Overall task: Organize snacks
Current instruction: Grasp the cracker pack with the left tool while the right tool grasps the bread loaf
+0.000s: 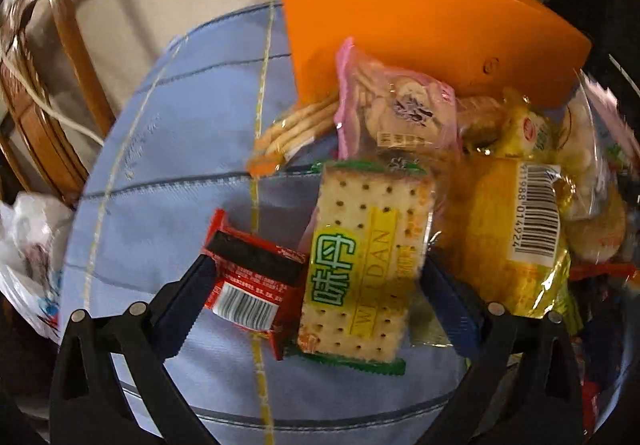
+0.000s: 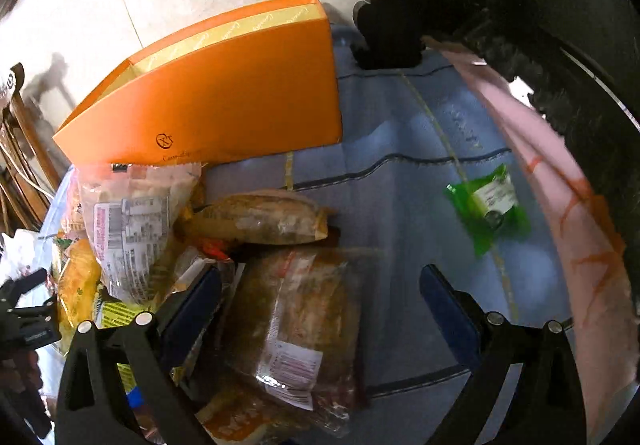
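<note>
Orange box [image 2: 224, 101] interior hidden; snack packets [image 2: 256, 221] heap outside it on the bench [image 2: 400, 173]. Left tongs [image 1: 316, 285] spread around a cracker pack [image 1: 360, 265] and a red wafer packet [image 1: 252, 281]; right tongs [image 2: 320, 309] open.

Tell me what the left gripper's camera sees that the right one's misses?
Only the left wrist view shows the soda cracker packet and the small red packet between the open left gripper fingers. Only the right wrist view shows the green packet lying apart and the pink bag. Both show the orange box and the blue cloth.
</note>
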`<state>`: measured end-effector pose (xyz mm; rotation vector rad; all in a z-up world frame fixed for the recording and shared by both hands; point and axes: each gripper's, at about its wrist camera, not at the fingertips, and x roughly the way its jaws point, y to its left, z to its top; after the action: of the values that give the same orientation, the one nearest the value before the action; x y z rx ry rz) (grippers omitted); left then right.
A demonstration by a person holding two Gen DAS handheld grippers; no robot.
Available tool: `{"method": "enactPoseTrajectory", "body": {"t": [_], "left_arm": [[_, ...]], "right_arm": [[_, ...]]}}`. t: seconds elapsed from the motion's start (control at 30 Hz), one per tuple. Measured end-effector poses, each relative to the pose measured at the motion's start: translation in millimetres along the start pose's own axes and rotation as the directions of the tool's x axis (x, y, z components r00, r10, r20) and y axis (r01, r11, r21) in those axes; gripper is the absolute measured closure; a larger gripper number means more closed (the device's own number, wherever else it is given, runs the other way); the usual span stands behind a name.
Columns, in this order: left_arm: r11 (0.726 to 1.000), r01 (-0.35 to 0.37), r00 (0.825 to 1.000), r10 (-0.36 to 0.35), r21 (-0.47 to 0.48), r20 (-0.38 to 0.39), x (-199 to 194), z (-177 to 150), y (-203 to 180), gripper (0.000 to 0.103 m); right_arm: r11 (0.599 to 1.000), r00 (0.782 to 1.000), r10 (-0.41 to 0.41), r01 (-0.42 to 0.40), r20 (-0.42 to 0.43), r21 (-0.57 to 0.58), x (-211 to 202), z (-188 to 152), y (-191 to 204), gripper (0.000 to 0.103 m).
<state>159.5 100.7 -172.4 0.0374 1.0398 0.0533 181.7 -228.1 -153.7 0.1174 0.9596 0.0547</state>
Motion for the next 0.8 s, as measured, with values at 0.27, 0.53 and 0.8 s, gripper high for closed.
{"method": "enactPoseTrajectory", "body": {"t": [0.27,0.53,0.8], "left_arm": [[1.000,-0.018,0.999,0.017,-0.022,-0.038,3,-8,8,0.004],[0.999,-0.025,0.998,0.023,-0.037,-0.050,-1,-7,5,0.004],[0.995,0.097,0.995,-0.098,-0.033,-0.032,-22,-2,5,0.036]], "right_arm": [[0.992,0.993,-0.088,0.080,-0.077,-0.101,-8,-8,-8,0.003],[0.999,0.996,-0.030,0.033,-0.079,0.037,31,-10,9,0.025],[0.993,0.997,-0.066,0.070,-0.045,0.095,-23,-7,-5,0.043]]}}
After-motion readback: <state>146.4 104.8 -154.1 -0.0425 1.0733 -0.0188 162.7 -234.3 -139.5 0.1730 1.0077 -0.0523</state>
